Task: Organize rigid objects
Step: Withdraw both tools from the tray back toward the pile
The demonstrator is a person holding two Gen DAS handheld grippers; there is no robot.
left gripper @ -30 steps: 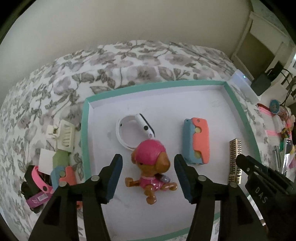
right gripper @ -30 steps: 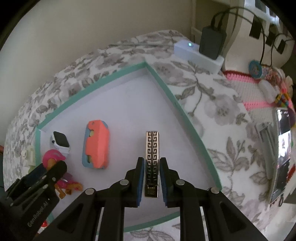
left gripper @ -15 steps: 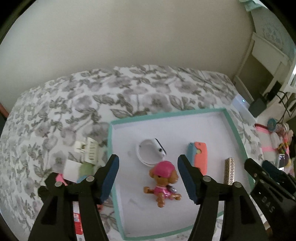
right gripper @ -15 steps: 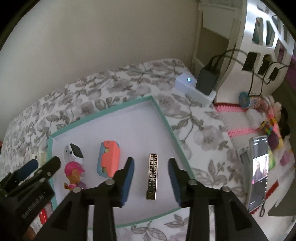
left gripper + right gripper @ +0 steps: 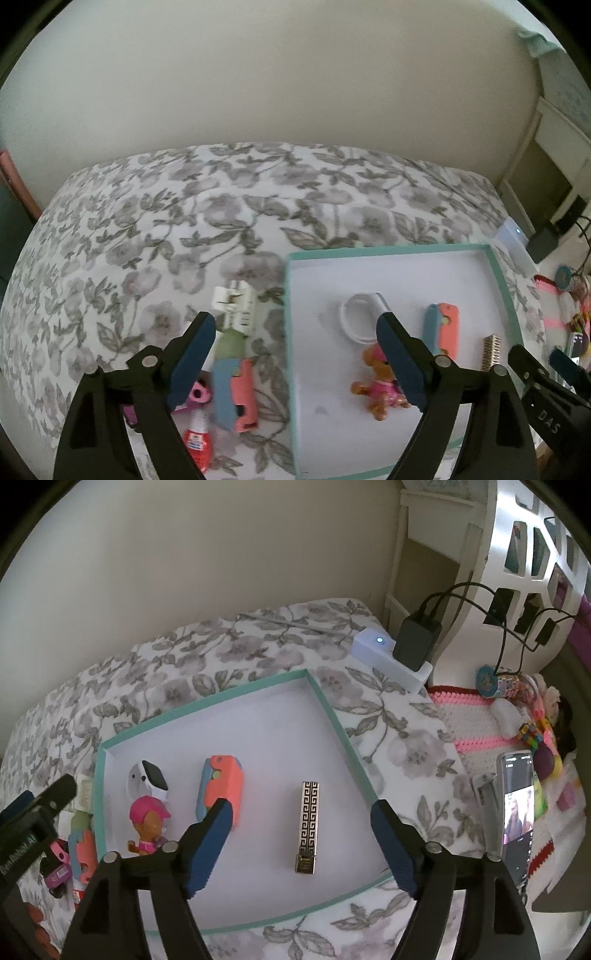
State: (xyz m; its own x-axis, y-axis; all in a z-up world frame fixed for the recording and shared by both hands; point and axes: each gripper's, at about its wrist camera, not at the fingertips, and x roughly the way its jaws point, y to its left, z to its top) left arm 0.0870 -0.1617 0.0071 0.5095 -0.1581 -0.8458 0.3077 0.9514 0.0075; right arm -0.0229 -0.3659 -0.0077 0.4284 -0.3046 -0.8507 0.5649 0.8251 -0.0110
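Where teal tray rim (image 5: 334, 722) ends, both claws wide, unladen above bedspread (image 5: 155, 221).

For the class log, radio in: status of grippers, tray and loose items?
Left gripper and right gripper open, empty. Gold case lies in tray. Blue-orange toy outside; nothing blocking it.

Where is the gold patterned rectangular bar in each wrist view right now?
Left wrist: gold patterned rectangular bar at far right of the teal-rimmed white tray, only its top end visible.
Right wrist: centre frame, lying flat in the tray.
Shared landmark: the coral-and-blue block to its left.
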